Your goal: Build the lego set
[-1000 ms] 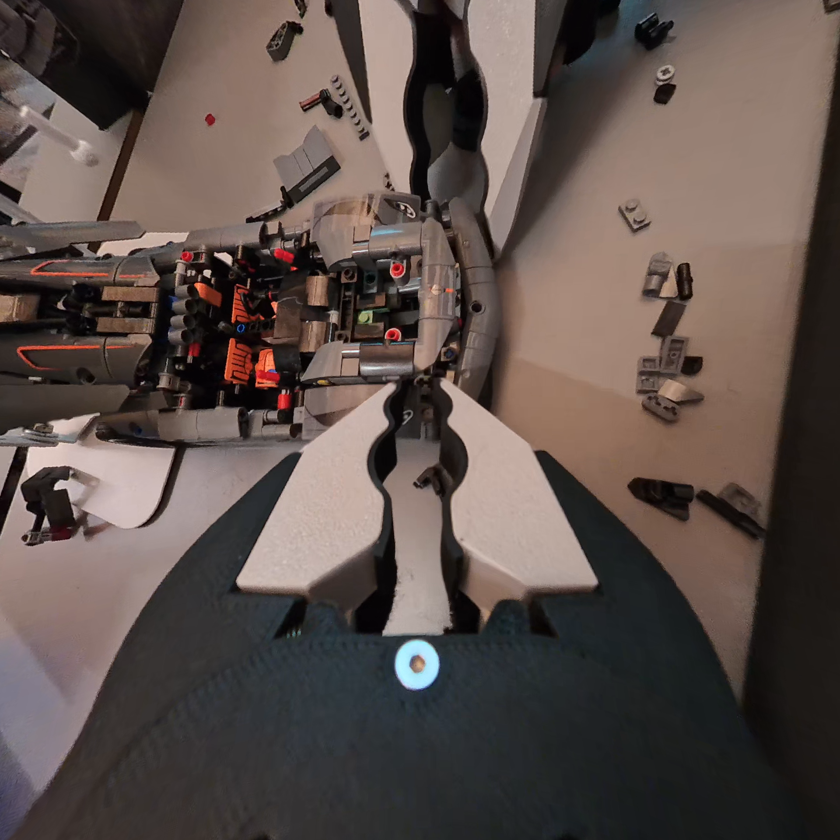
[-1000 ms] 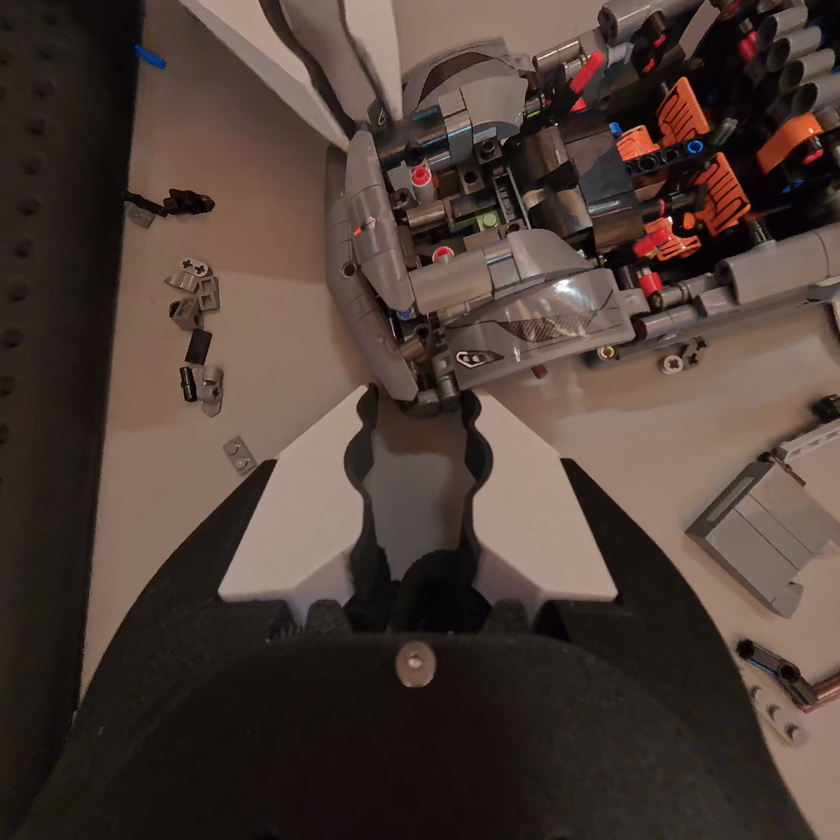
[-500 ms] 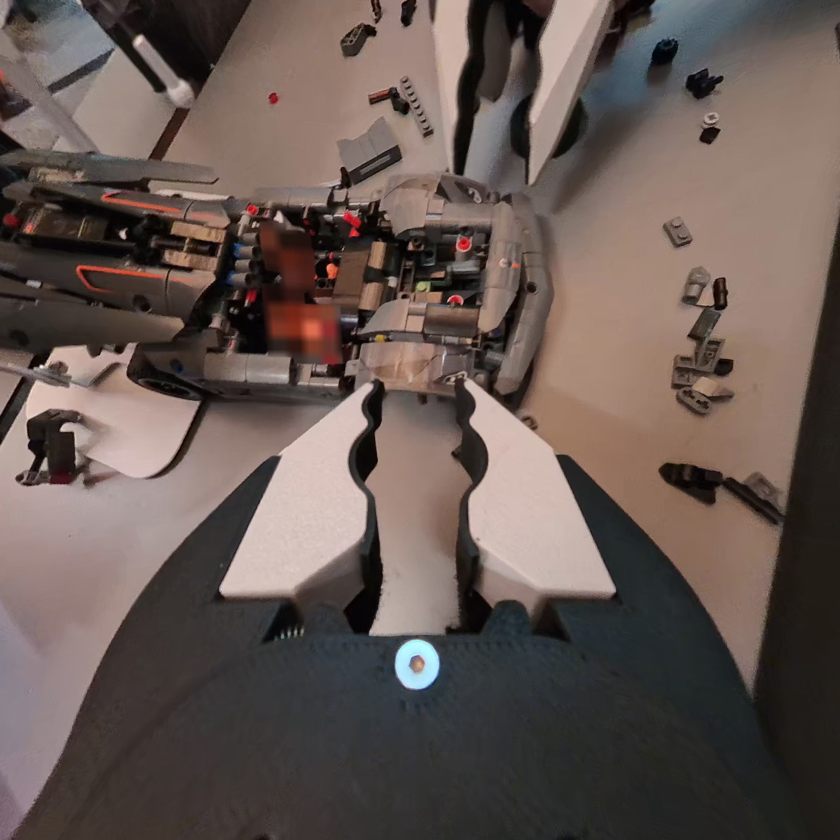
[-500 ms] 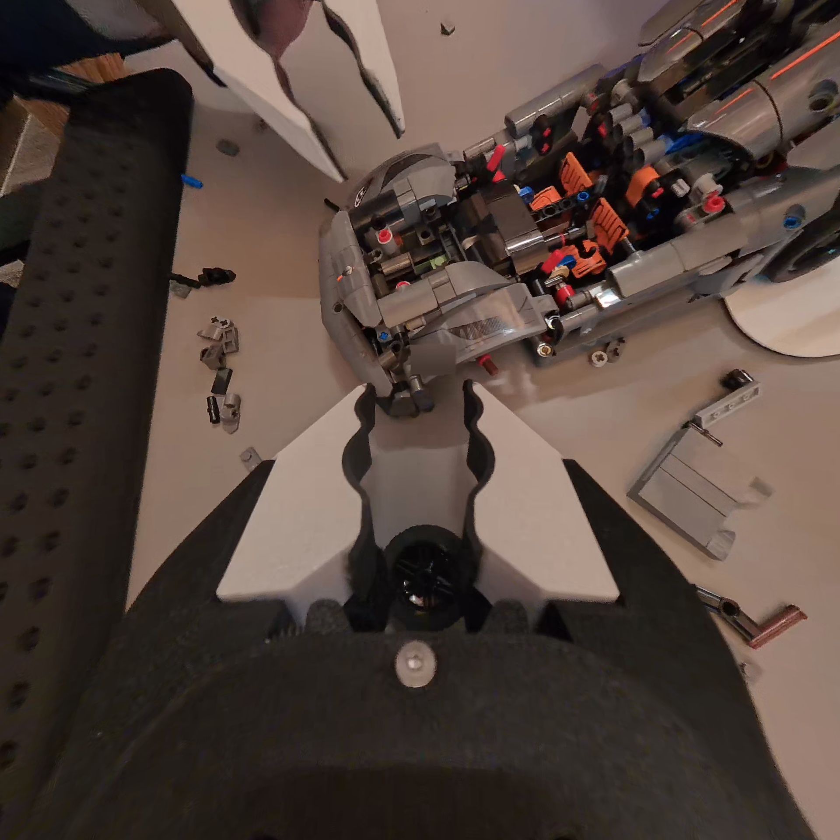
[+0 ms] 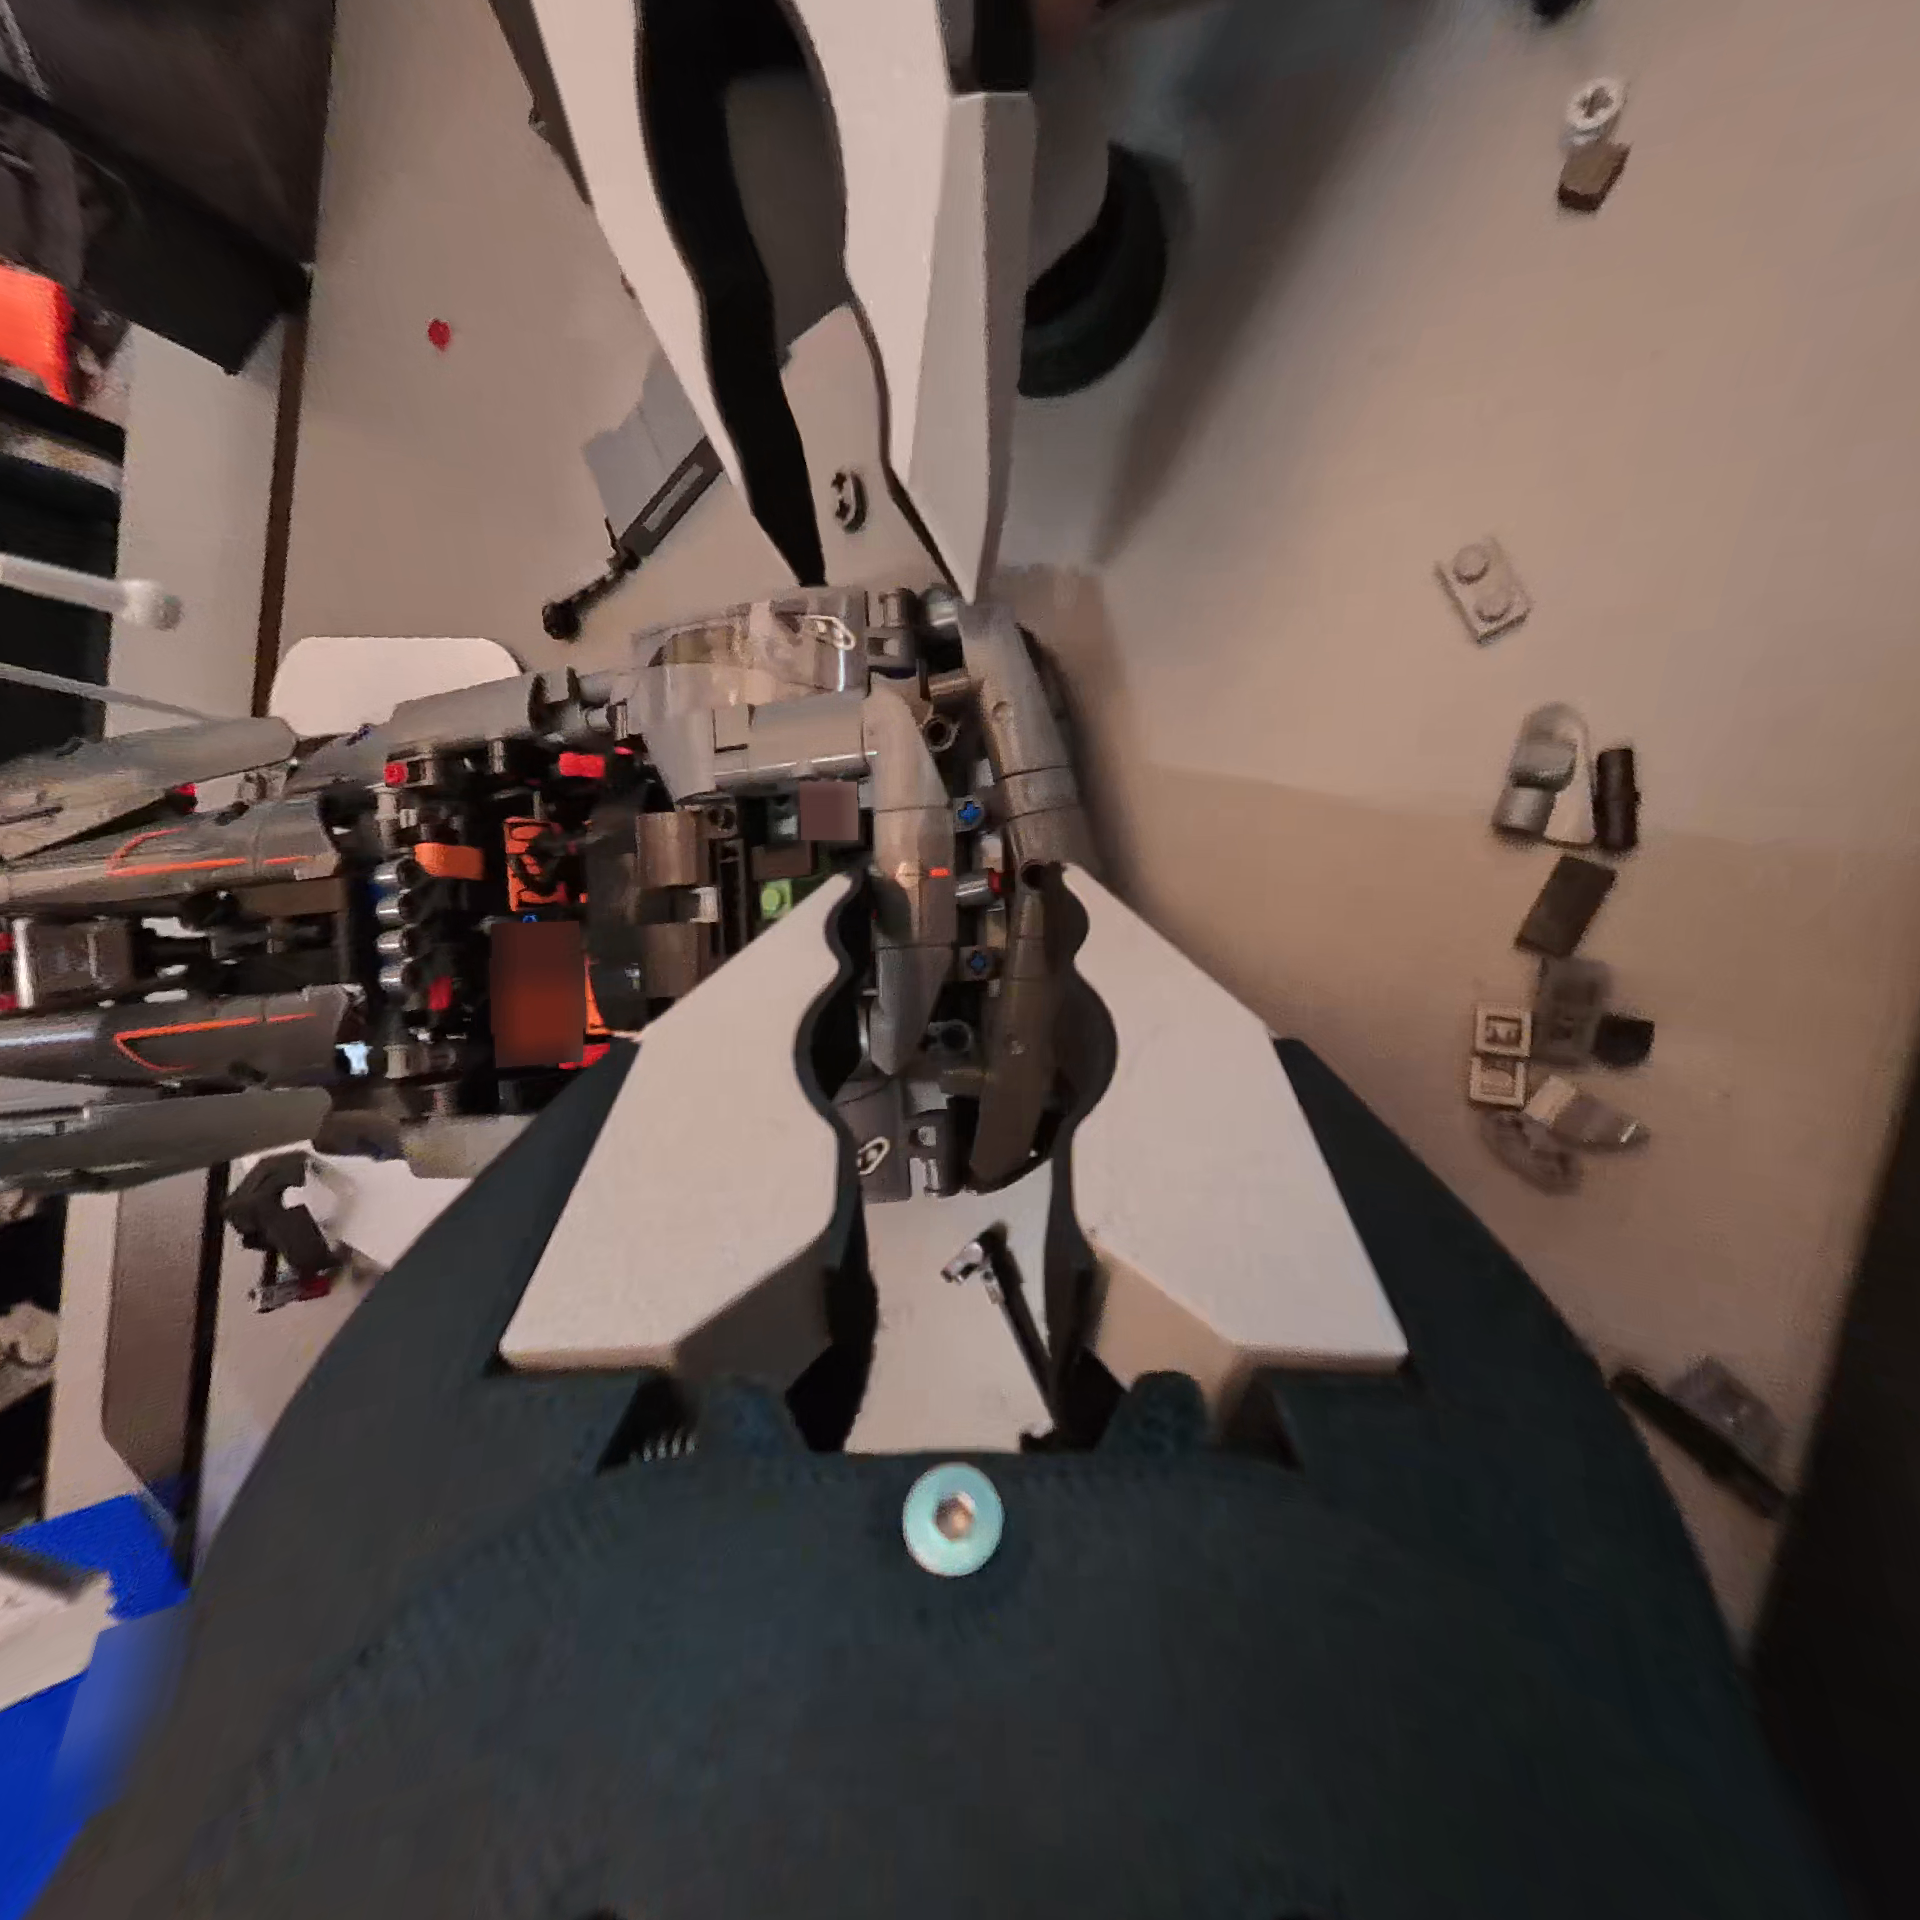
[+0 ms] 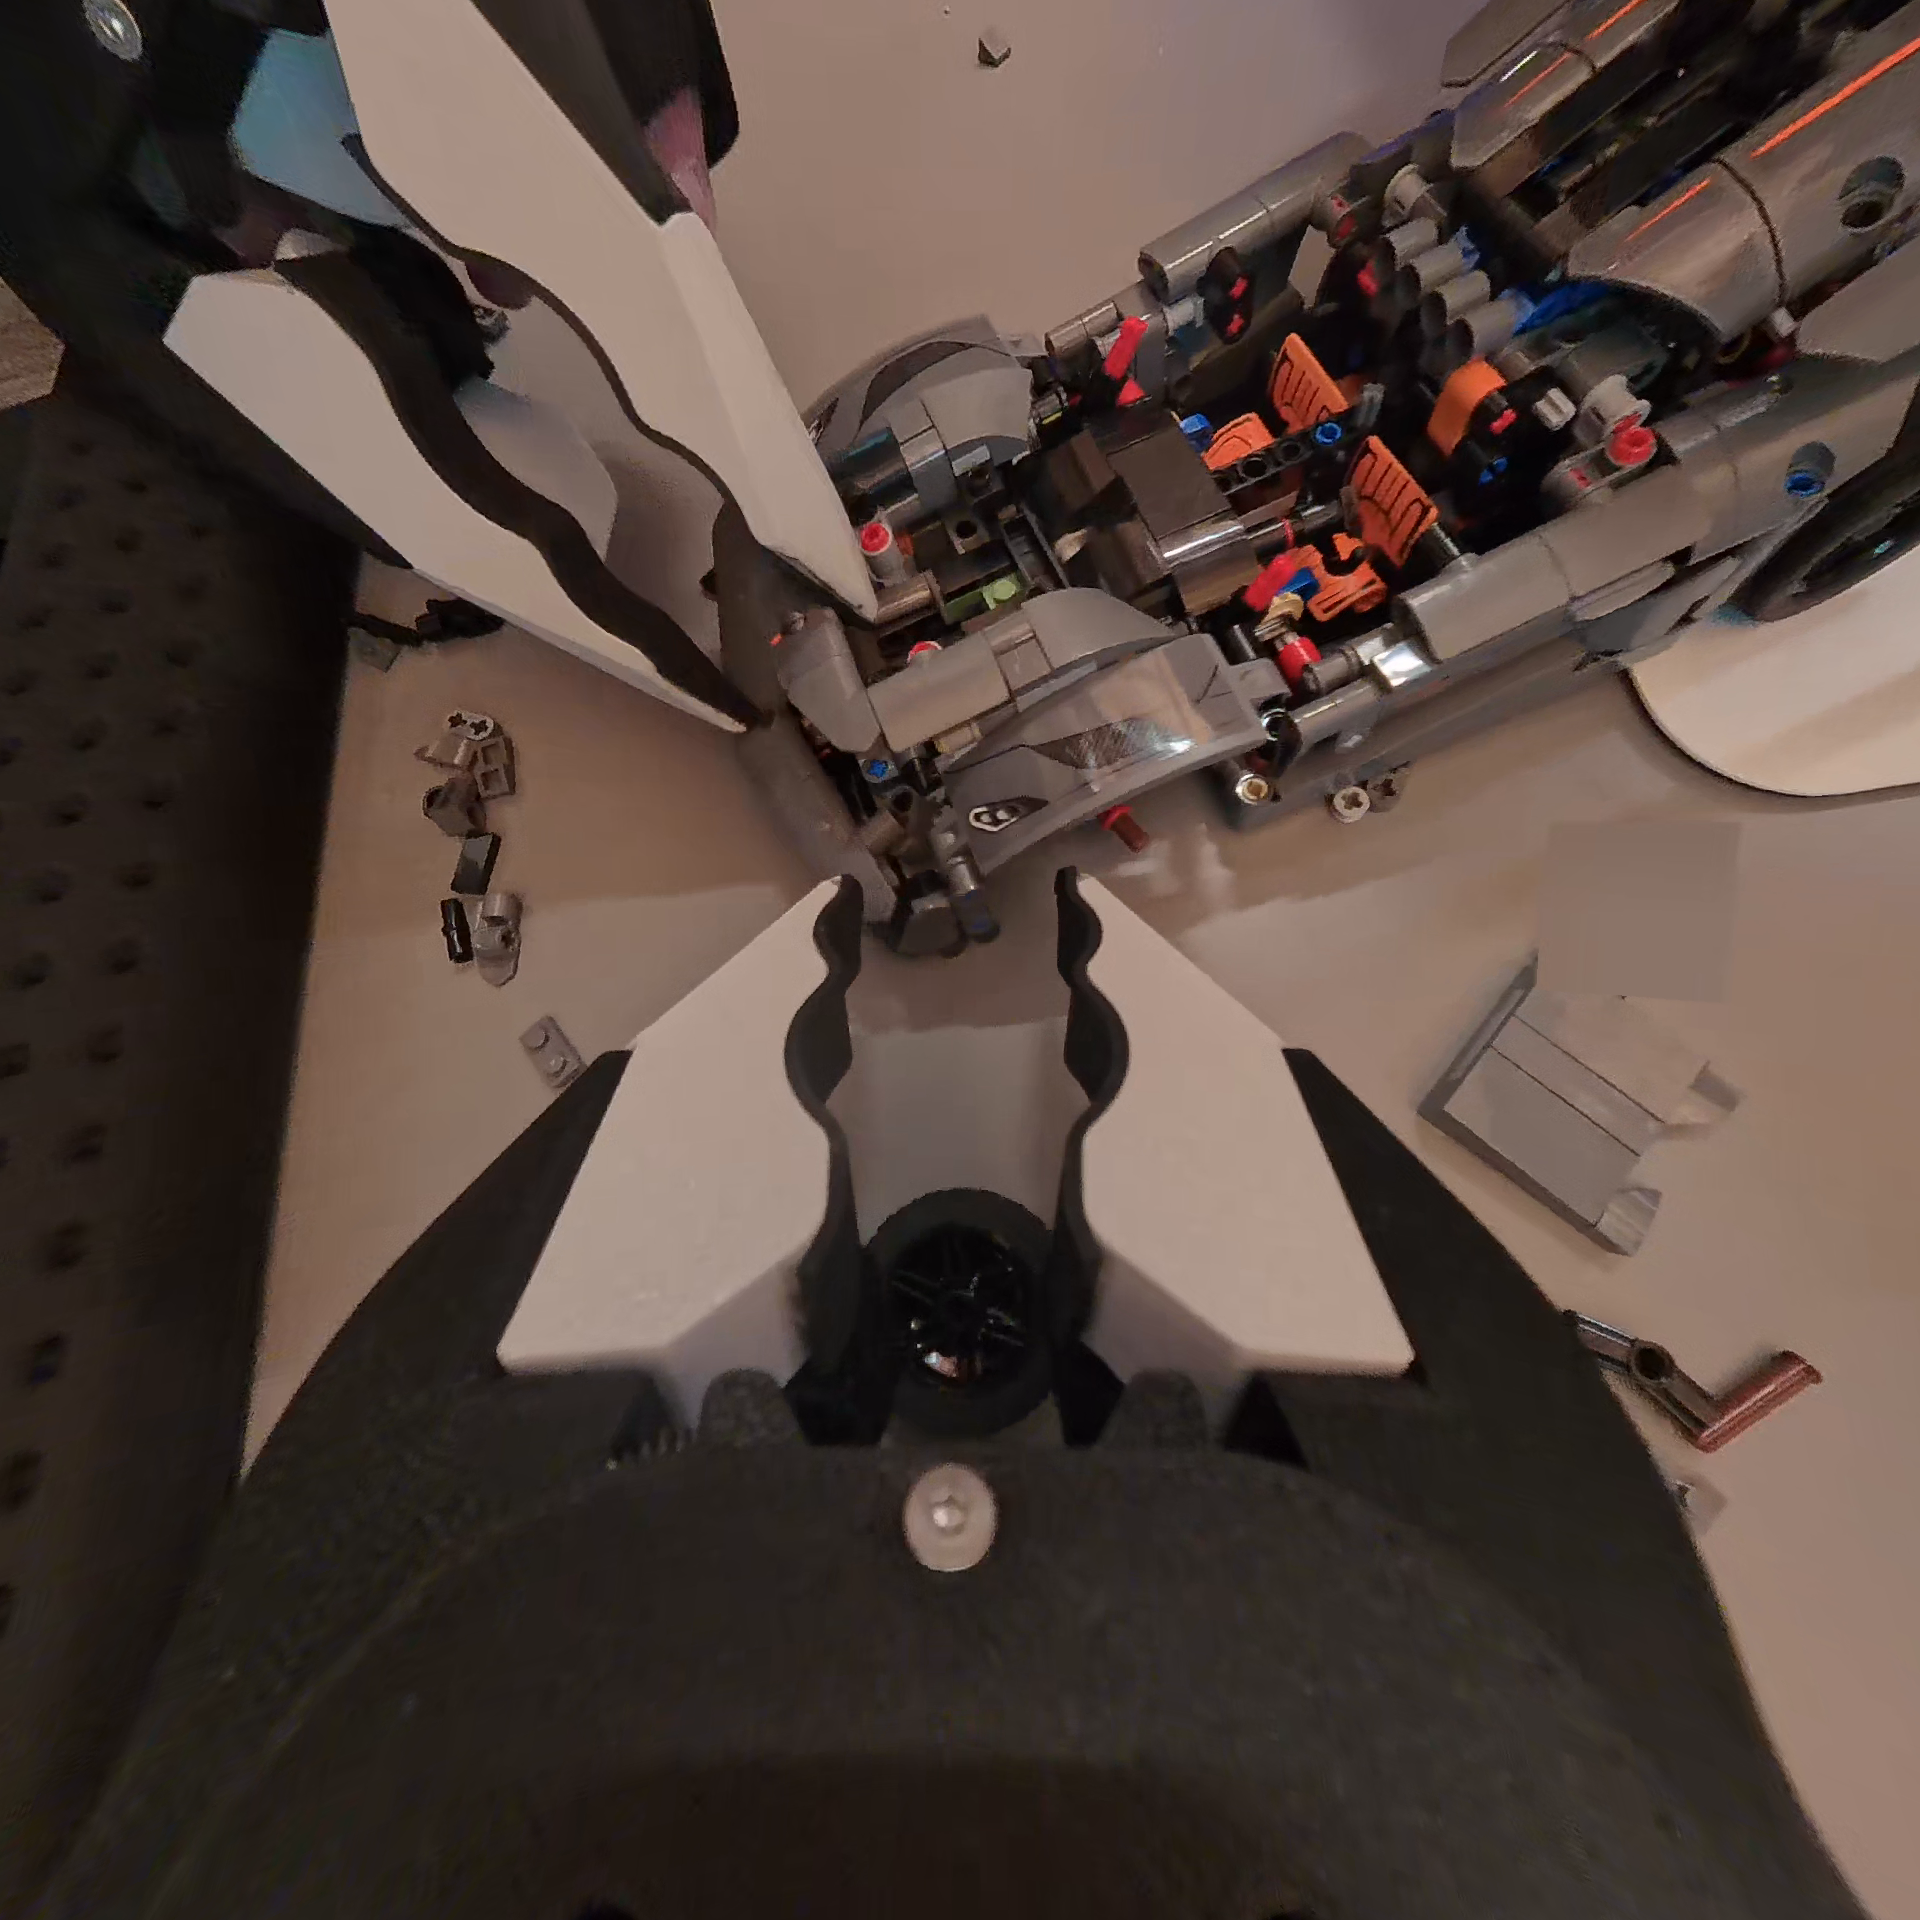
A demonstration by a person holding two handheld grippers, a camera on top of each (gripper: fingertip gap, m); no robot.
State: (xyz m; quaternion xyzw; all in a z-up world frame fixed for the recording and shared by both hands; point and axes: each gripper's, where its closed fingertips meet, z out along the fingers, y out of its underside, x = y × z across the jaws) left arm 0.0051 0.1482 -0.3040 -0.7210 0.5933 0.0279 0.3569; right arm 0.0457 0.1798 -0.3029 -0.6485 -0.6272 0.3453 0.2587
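The grey Lego car [image 5: 779,748] with orange and red inner parts lies on the pale table [image 5: 1299,468]. My left gripper [image 5: 956,883] is open, one finger on each side of the car's front end. It also shows in the right wrist view [image 6: 808,665]. My right gripper [image 6: 956,883] is shut on a black wheel [image 6: 956,1309], held deep between its fingers. Its tips sit at the front corner of the car [image 6: 1091,675]. In the left wrist view the right gripper [image 5: 894,582] comes down from the top, with the wheel [image 5: 1091,281] behind it.
Small grey and black loose pieces [image 5: 1558,790] lie right of the car, and also show in the right wrist view [image 6: 473,821]. A grey panel assembly [image 6: 1558,1112] and some pins [image 6: 1704,1392] lie at the right. A black perforated mat [image 6: 156,831] borders the left. A white base [image 6: 1787,717] sits under the car. The grippers' ends are close to 6 cm from one another.
My left gripper has opened wider and moved forward over the car's front end. My right gripper drew back with the wheel, then came close to the car's front corner again.
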